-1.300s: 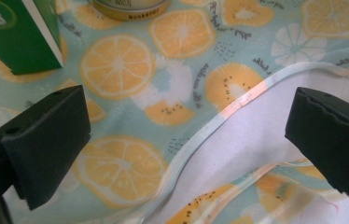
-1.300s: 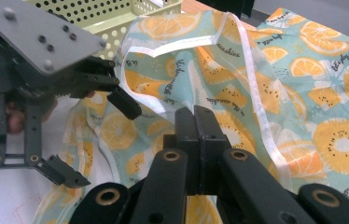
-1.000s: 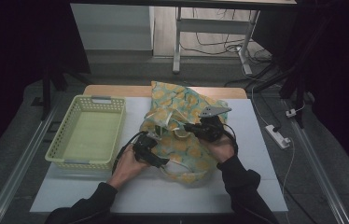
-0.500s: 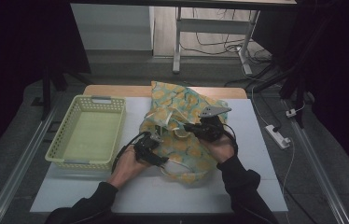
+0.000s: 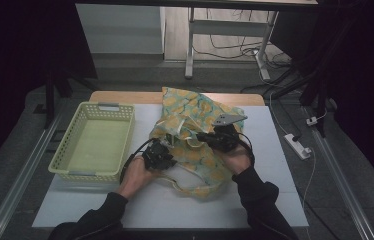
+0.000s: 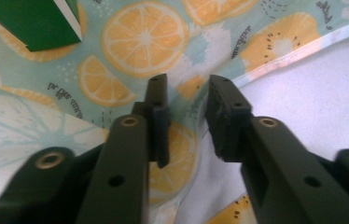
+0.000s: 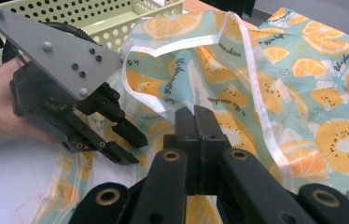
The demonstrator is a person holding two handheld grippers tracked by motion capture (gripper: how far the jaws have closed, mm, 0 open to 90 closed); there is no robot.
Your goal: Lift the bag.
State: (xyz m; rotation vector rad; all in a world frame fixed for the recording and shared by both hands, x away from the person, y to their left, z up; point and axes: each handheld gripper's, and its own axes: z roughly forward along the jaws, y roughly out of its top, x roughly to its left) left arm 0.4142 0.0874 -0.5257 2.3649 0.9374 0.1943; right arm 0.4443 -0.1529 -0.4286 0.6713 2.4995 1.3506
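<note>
A cloth bag [image 5: 195, 150] printed with orange slices lies crumpled on the white table [image 5: 255, 200]. My left gripper [image 5: 171, 158] sits at the bag's left edge. In the left gripper view [image 6: 186, 84] its jaws have just been closing and still stand a little apart, with a fold of the bag's cloth [image 6: 135, 37] between the pads. My right gripper [image 5: 201, 135] points left over the bag's middle. Its jaws [image 7: 196, 114] are pressed together, apparently pinching the bag's cloth [image 7: 303, 93]. The left gripper [image 7: 130, 144] shows in that view too. A green box [image 6: 37, 23] rests on the cloth.
A pale green perforated basket [image 5: 70, 150] stands at the table's left, also seen behind the bag [image 7: 116, 18]. A white power strip [image 5: 297, 145] lies on the floor to the right. Bare tabletop runs along the front edge.
The left hand has edged slightly in at the bag's left side. The right hand and the bag have stayed where they were.
</note>
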